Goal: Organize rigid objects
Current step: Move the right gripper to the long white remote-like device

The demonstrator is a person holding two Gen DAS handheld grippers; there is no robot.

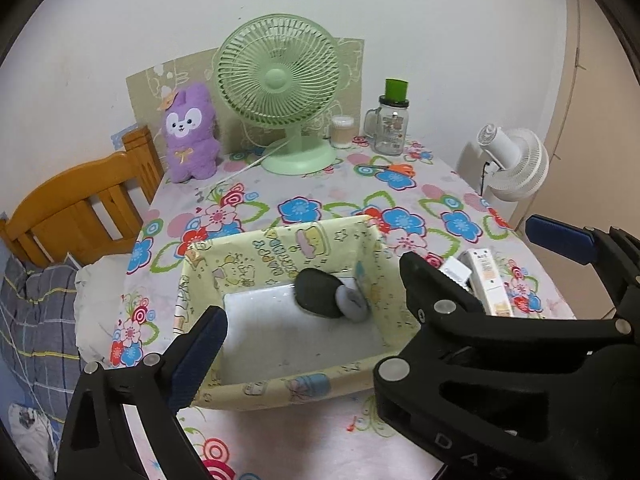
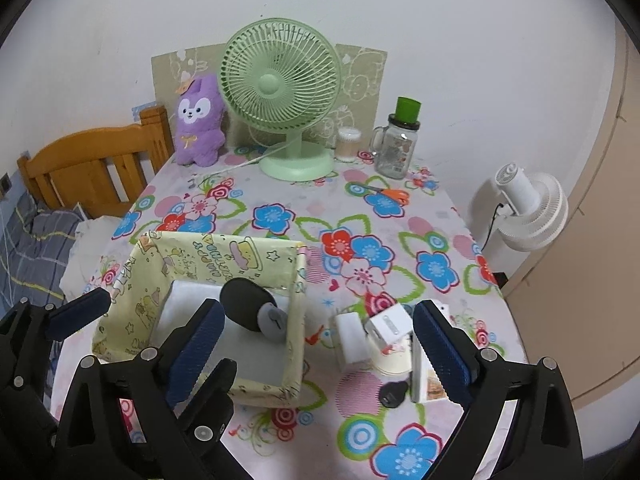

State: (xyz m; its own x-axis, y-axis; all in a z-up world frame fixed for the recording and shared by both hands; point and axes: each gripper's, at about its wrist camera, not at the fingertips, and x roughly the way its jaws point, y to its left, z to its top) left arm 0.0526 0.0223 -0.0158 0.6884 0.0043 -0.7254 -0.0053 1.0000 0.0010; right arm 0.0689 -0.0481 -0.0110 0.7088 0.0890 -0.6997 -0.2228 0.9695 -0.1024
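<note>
Pale yellow cartoon-printed open box (image 2: 120, 320) on flower-patterned tabletop (image 2: 360, 208), at about 9 o'clock of centre in the right wrist view. Inside, against the box's 3 o'clock wall: black oval hard-shell object (image 2: 244, 304) with grey round piece (image 2: 274, 322) touching it. Outside the box, at 4 o'clock: unsorted cluster of white rectangular boxes (image 2: 352, 340), white square adapter-like block (image 2: 388, 322), upright white carton (image 2: 424, 376) and small black flat tag (image 2: 394, 394), packed close together.

Left gripper (image 1: 370, 276): spread wide, nothing between the blue pads, poised above the yellow box (image 1: 280, 248). Right gripper (image 2: 316, 320): likewise wide and empty, framing the gap between box and cluster.

Probable risks: crowded white items, hence a pad likely to nudge a neighbour or topple the upright carton during a pick; thin paper-covered box wall, easily pushed or creased by a descending finger; flat black tag, hard to pinch off cloth, with bunching of the tablecloth likely; two grippers close together, hence possible collision.
</note>
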